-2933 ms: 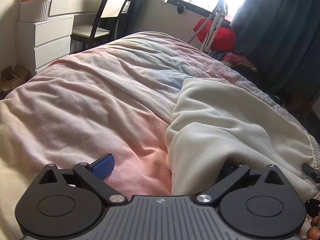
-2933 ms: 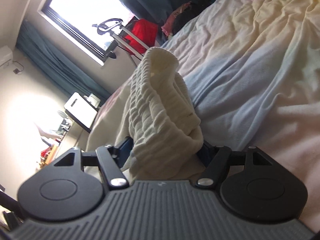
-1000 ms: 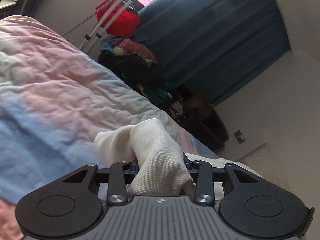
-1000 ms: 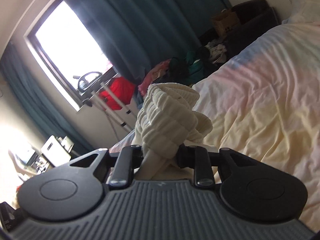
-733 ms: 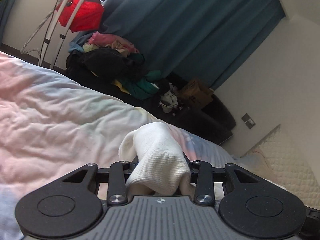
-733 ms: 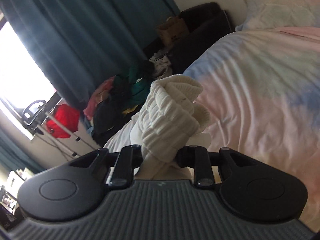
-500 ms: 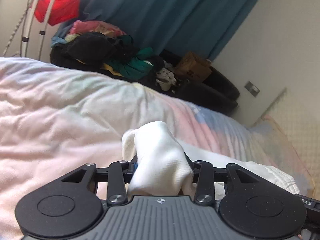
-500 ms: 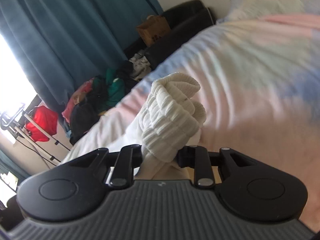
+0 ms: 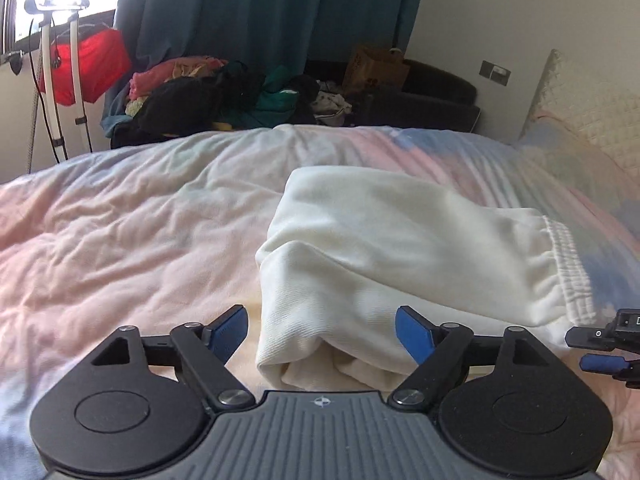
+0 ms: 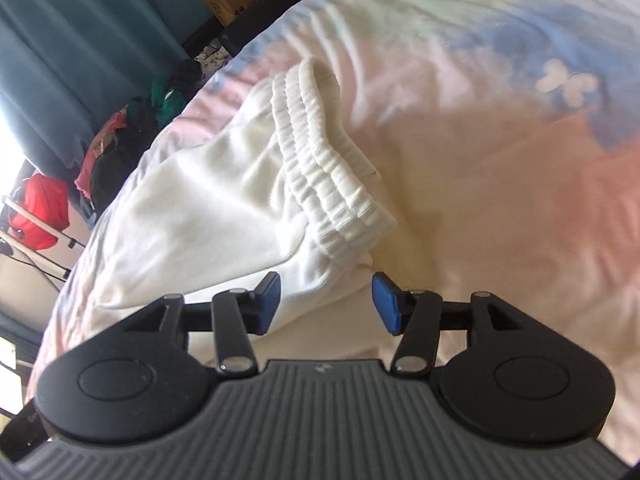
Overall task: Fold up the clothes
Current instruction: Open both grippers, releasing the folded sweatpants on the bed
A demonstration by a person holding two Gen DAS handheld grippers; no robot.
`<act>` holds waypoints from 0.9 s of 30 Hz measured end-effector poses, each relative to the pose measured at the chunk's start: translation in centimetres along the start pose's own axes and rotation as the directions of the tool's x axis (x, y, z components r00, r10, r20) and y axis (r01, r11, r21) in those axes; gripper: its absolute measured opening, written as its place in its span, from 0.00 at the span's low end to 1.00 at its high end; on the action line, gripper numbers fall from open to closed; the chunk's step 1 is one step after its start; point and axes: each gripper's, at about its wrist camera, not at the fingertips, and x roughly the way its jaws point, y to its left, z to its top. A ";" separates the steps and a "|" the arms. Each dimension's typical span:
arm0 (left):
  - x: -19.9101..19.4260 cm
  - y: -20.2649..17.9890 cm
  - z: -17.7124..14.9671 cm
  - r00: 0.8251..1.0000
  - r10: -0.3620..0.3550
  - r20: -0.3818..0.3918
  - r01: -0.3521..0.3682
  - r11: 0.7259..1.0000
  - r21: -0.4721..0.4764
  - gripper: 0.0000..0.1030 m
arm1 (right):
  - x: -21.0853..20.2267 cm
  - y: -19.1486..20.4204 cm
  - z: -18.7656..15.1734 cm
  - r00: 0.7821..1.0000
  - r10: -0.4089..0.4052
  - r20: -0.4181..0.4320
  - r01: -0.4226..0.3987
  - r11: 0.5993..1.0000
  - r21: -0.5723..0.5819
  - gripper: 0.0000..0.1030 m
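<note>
A cream-white garment (image 9: 400,236) lies folded over on the pastel bedspread (image 9: 120,236), its ribbed elastic hem on the right. My left gripper (image 9: 320,330) is open, its blue pads either side of the garment's near folded corner without pinching it. In the right wrist view the garment (image 10: 224,208) shows its ribbed hem (image 10: 328,160). My right gripper (image 10: 325,302) is open, with the hem's near corner lying loose between the pads. The right gripper's tip shows at the left wrist view's right edge (image 9: 608,344).
A pile of dark and coloured clothes (image 9: 224,96) lies beyond the bed's far edge under teal curtains (image 9: 272,8). A red bag on a white stand (image 9: 76,64) is at the far left. A pillow (image 9: 584,152) lies at the right.
Both grippers carried the garment's corners across the bed, lowered them and opened. The garment now lies folded over, released from both.
</note>
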 end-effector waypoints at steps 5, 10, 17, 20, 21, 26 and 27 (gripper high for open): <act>-9.6 -2.1 1.5 0.996 -0.029 0.082 0.026 0.999 0.036 0.99 | -9.0 2.4 0.3 0.994 0.050 0.093 -0.039 0.992 -0.117 0.53; -20.4 -3.3 -0.1 0.977 -0.064 0.205 0.063 0.998 0.012 1.00 | -17.7 3.4 -1.1 0.971 0.181 0.156 -0.144 0.964 -0.225 0.58; -31.7 -4.7 -5.3 0.954 -0.058 0.295 0.043 0.997 0.058 1.00 | -27.0 3.5 -6.1 0.911 0.320 0.259 -0.201 0.895 -0.398 0.91; -35.3 -5.2 -7.9 0.944 -0.018 0.331 -0.014 0.996 0.093 1.00 | -29.6 3.1 -8.9 0.896 0.317 0.312 -0.156 0.881 -0.448 0.91; -36.1 -5.3 -8.6 0.939 -0.001 0.343 -0.037 0.994 0.105 1.00 | -30.1 2.9 -9.8 0.892 0.314 0.324 -0.143 0.878 -0.457 0.91; -38.6 -5.5 -11.9 0.927 0.023 0.375 -0.072 0.990 0.117 1.00 | -31.9 1.9 -14.2 0.860 0.346 0.375 -0.123 0.853 -0.507 0.91; -38.8 -5.4 -12.5 0.924 0.026 0.381 -0.074 0.991 0.112 1.00 | -32.1 1.8 -15.1 0.852 0.354 0.386 -0.118 0.847 -0.518 0.91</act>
